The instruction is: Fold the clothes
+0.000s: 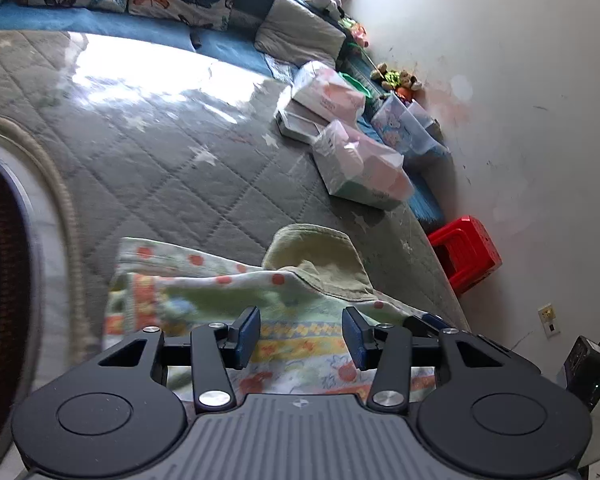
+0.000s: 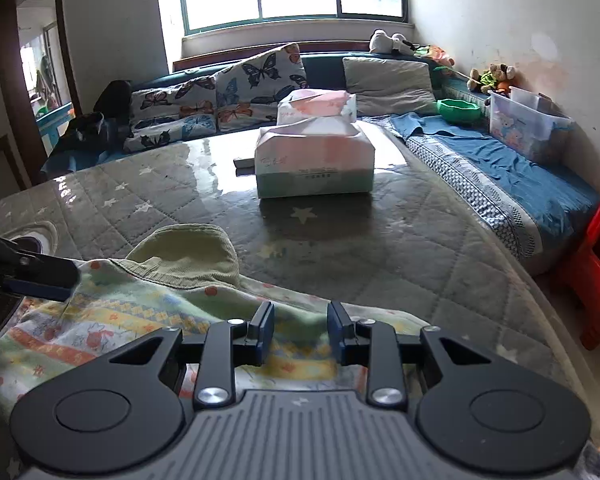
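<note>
A small patterned child's garment (image 1: 204, 292) with orange dots, coloured bands and a plain green collar part (image 1: 320, 256) lies crumpled on the grey quilted table cover (image 1: 160, 152). My left gripper (image 1: 302, 334) is open, its jaws apart just above the garment's near edge. In the right wrist view the same garment (image 2: 132, 312) lies below my right gripper (image 2: 300, 332), which is open and holds nothing. The left gripper's finger (image 2: 36, 276) shows at the left edge there, over the garment.
Two wrapped tissue packs (image 2: 316, 160) and a flat box (image 1: 300, 124) sit further back on the table. A sofa with butterfly cushions (image 2: 220, 92), plastic bins (image 2: 528, 124) and a green bowl (image 2: 458, 110) line the back and right. A red stool (image 1: 466, 252) stands by the wall.
</note>
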`<action>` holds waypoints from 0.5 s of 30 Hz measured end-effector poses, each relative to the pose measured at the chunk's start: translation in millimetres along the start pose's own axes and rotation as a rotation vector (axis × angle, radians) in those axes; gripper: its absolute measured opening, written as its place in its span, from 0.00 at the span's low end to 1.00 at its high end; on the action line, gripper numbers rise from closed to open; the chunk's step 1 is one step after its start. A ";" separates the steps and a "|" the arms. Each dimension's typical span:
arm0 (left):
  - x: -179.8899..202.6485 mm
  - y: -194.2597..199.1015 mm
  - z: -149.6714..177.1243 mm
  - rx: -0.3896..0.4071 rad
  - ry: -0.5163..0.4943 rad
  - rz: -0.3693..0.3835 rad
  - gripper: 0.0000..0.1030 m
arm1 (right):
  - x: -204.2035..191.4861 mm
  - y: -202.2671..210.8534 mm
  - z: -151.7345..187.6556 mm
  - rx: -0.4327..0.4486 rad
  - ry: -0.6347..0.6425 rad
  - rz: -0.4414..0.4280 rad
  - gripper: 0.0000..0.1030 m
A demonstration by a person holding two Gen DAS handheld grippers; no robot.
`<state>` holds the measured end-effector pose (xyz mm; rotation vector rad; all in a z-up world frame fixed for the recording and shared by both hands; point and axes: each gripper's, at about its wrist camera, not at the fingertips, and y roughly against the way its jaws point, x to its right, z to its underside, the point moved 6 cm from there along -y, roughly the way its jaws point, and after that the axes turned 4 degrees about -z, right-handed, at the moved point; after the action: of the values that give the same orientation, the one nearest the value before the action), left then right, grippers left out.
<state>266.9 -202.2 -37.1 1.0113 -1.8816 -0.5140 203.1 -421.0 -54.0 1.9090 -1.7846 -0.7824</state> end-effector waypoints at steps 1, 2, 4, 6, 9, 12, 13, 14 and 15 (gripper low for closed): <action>0.3 -4.7 -0.8 -0.005 0.003 -0.002 0.46 | -0.7 -3.3 -0.2 -0.001 0.000 0.001 0.28; -0.3 -9.1 -1.6 -0.008 0.005 -0.005 0.46 | -1.4 -5.7 -0.2 0.000 0.005 0.004 0.28; -1.8 -16.6 -3.1 -0.013 0.008 -0.012 0.46 | -3.1 -9.2 -0.4 0.004 0.023 0.013 0.28; -3.0 -20.4 -4.4 -0.010 0.007 -0.019 0.46 | -4.8 -11.4 -1.0 0.005 0.039 0.020 0.28; -3.1 -20.7 -5.7 -0.002 0.005 -0.027 0.46 | -6.7 -8.6 -3.5 0.006 0.046 0.018 0.28; 2.9 -11.6 -3.8 0.010 -0.007 -0.017 0.46 | -17.1 4.9 -5.9 0.028 0.061 -0.013 0.28; 5.9 -7.9 -2.9 0.016 -0.012 -0.007 0.46 | -21.7 10.0 -6.5 0.036 0.068 -0.027 0.28; 9.2 -4.4 -1.6 0.019 -0.019 0.005 0.47 | -27.4 13.4 -6.2 0.037 0.075 -0.047 0.28; 13.3 -2.1 0.9 0.019 -0.029 0.012 0.46 | -33.7 16.1 -5.6 0.035 0.081 -0.069 0.28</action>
<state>263.7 -214.2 -32.1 1.0096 -1.9205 -0.5073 193.6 -389.6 -35.4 2.0048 -1.7029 -0.6908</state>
